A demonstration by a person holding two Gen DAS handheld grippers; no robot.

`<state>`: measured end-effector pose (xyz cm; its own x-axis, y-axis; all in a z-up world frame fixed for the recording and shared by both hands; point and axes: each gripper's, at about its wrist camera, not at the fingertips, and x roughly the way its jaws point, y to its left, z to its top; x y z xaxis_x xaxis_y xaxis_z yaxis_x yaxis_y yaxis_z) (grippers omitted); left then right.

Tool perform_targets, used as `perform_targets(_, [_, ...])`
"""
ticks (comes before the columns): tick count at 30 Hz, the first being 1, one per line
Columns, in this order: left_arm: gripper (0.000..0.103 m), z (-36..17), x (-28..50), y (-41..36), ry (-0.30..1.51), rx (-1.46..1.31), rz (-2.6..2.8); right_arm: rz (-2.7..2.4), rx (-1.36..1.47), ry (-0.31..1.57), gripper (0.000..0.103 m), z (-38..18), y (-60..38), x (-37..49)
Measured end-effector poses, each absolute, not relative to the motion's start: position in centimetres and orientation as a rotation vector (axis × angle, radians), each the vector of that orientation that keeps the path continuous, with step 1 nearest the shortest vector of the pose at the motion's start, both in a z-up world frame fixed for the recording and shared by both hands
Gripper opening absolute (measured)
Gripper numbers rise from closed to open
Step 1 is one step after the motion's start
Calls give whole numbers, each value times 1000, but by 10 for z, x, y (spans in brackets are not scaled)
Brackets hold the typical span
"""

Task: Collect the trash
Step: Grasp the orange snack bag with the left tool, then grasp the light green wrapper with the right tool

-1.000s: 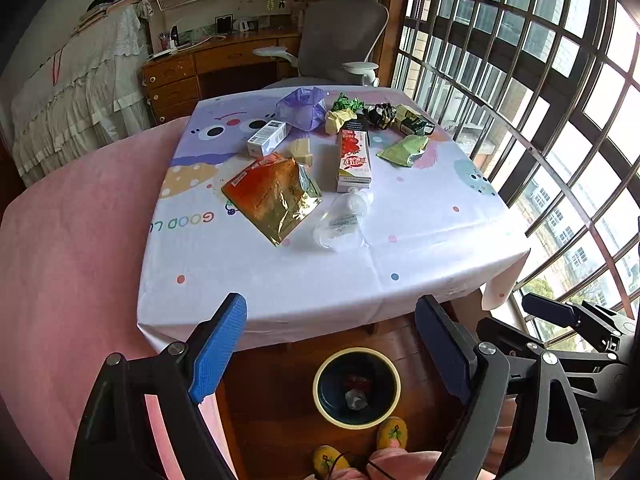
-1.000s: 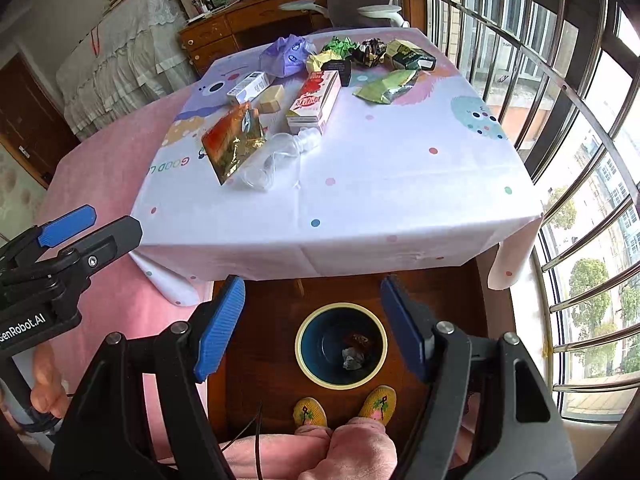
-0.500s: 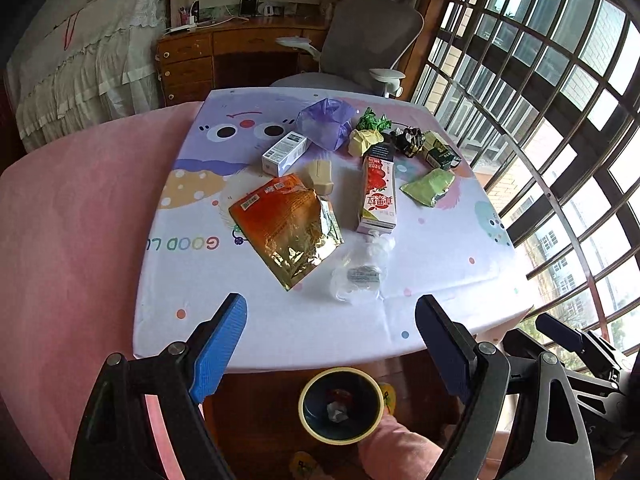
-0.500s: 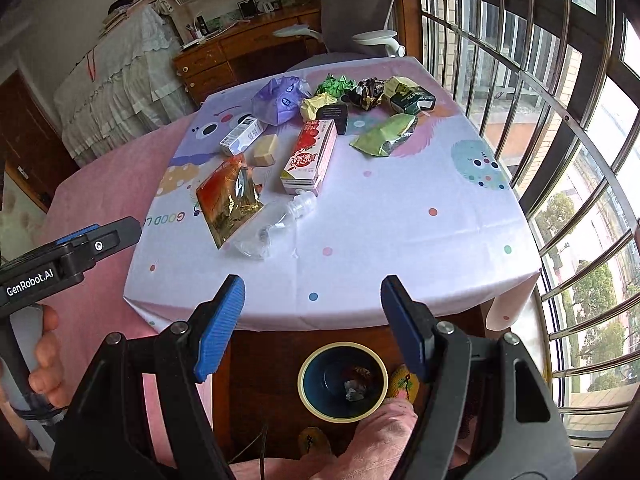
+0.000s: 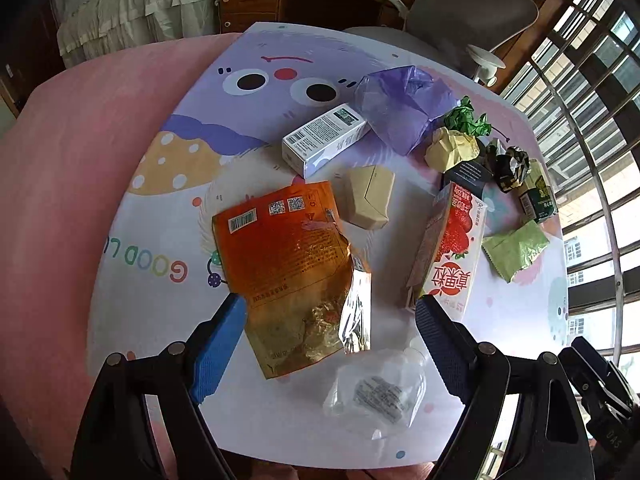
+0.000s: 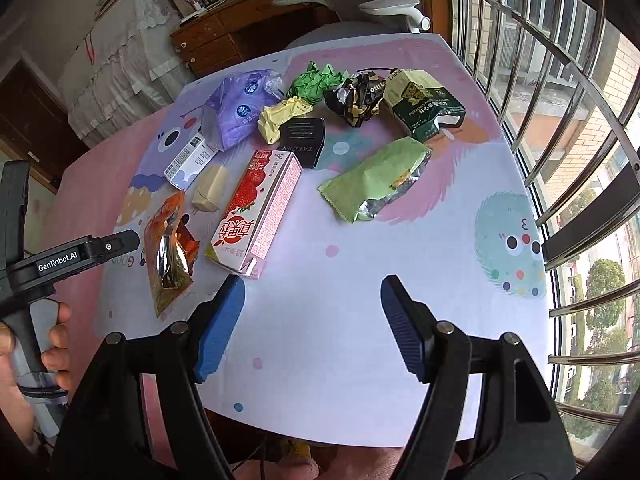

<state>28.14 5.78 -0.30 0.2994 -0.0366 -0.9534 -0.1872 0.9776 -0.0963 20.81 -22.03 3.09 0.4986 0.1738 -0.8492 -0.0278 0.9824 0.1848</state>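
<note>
Orange foil pouch flat on the worktop, nearest the left gripper, beside a strawberry carton, clear plastic wrapper, green packet and crumpled papers farther back. Both sets of jaws wide apart, holding nothing; right gripper over bare cloth. Seemingly little collected yet: nearly all left to pick up.

A: How does the left black gripper with blue finger pads stand?
B: Jaws spread wide, nothing between them, angled downward.

A: And the right black, blue-padded gripper?
B: Equally wide apart and empty. A bare hand grips the left one's handle.
</note>
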Motion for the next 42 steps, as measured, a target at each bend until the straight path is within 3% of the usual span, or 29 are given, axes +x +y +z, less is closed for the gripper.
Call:
perform_targets(12, [87,-85,343,70,1398,-217,357,186,216,1163,68,-17,-277,314])
perform_targets(19, [74,-105,343,69,1432,-220,402,178,309,1190,73,-29,-291,336])
perform_targets(21, [67,-103,342,66,1413,-206,410,157,332,1197,74,-32,-295,342])
perform_targets(24, [41,-99,339,61,1385,-185,424,119,378,1224,74,-41,-302,350])
perform_targets(27, [29,-94,337,61,1380,-211,410,79,405,1252,75,-51,-304,358])
perform_targets(28, [15,-91,336,62,1378,-234,398,65,400,1258,75,-54,-302,361])
perform_targets(36, [15,-57,318,63,1333,-321,369,13,195,1246,77,-61,-260,382])
perform_targets(42, [14,-15,297,69,1263,-341,344,6,6,1199,51,-66,-225,379])
